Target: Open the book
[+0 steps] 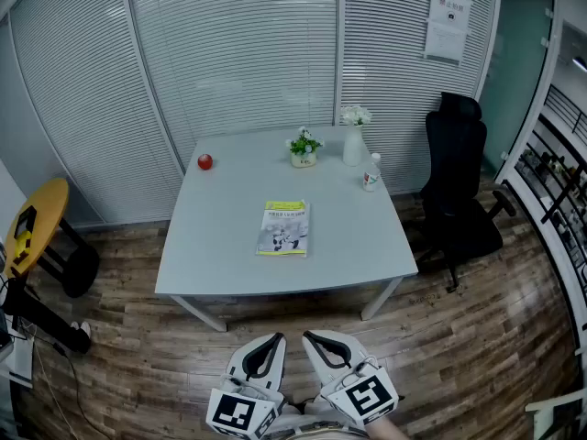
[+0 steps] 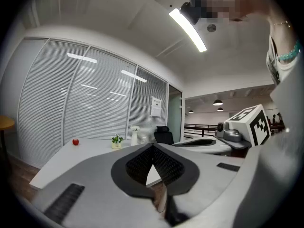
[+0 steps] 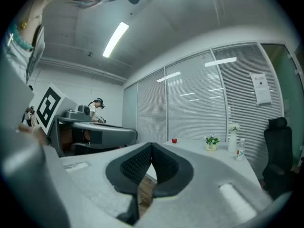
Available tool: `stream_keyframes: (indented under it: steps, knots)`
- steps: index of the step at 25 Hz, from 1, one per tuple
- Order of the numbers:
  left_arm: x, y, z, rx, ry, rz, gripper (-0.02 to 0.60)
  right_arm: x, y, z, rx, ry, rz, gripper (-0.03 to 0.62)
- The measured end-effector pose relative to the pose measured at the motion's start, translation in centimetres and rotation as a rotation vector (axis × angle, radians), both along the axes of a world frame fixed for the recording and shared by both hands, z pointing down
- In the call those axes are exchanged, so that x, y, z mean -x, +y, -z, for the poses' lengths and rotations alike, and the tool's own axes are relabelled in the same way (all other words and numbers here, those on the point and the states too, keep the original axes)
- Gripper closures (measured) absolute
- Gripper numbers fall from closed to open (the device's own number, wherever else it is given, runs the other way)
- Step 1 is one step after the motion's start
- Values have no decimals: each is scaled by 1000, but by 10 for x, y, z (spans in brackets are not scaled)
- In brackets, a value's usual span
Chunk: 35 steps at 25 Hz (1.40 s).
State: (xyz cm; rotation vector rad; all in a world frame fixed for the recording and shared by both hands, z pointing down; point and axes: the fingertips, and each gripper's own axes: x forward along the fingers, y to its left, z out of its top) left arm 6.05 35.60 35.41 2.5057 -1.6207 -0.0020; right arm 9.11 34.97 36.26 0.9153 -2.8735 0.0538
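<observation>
A closed book [image 1: 282,227] with a yellow-green and white cover lies flat at the middle of the pale grey table [image 1: 211,246]. Both grippers hang low in front of the table's near edge, well short of the book. My left gripper [image 1: 278,337] [image 2: 153,146] has its jaws closed tip to tip with nothing between them. Beside it, my right gripper [image 1: 308,335] [image 3: 152,144] also shows its tips meeting on nothing. In both gripper views the jaws cover the book; only the table's far end shows.
At the table's far edge stand a red apple [image 1: 204,161], a small potted plant [image 1: 304,148], a white vase of flowers [image 1: 354,140] and a bottle [image 1: 371,174]. A black office chair [image 1: 459,191] stands to the right, a yellow round table [image 1: 37,223] at the left.
</observation>
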Motion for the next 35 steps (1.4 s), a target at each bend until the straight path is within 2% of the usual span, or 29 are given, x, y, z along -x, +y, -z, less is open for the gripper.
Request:
stream_keyframes:
  steps: [6, 12, 17, 22, 26, 29, 33, 35]
  knots:
    - [-14, -1, -4, -11, -5, -7, 583, -9, -3, -2, -16, -10, 6, 591]
    - [-24, -2, -10, -19, 8, -3, 583, -20, -5, -10, 9, -30, 18, 591]
    - [-30, -13, -14, -24, -75, -11, 583, -27, -20, -32, 27, 24, 11, 591]
    - [-27, -48, -25, 10, 23, -41, 583, -20, -50, -35, 32, 30, -16, 591]
    - [-19, -79, -31, 12, -16, -70, 583, -8, -81, -32, 37, 23, -22, 591]
    - [-10, -110, -30, 7, 10, -92, 583, 0, -110, -37, 26, 37, -48, 591]
    - [6, -149, -24, -17, -27, -120, 583, 17, -149, -29, 15, 41, -60, 591]
    - [12, -166, -23, -15, -17, -136, 583, 23, -166, -27, 9, 41, -74, 591]
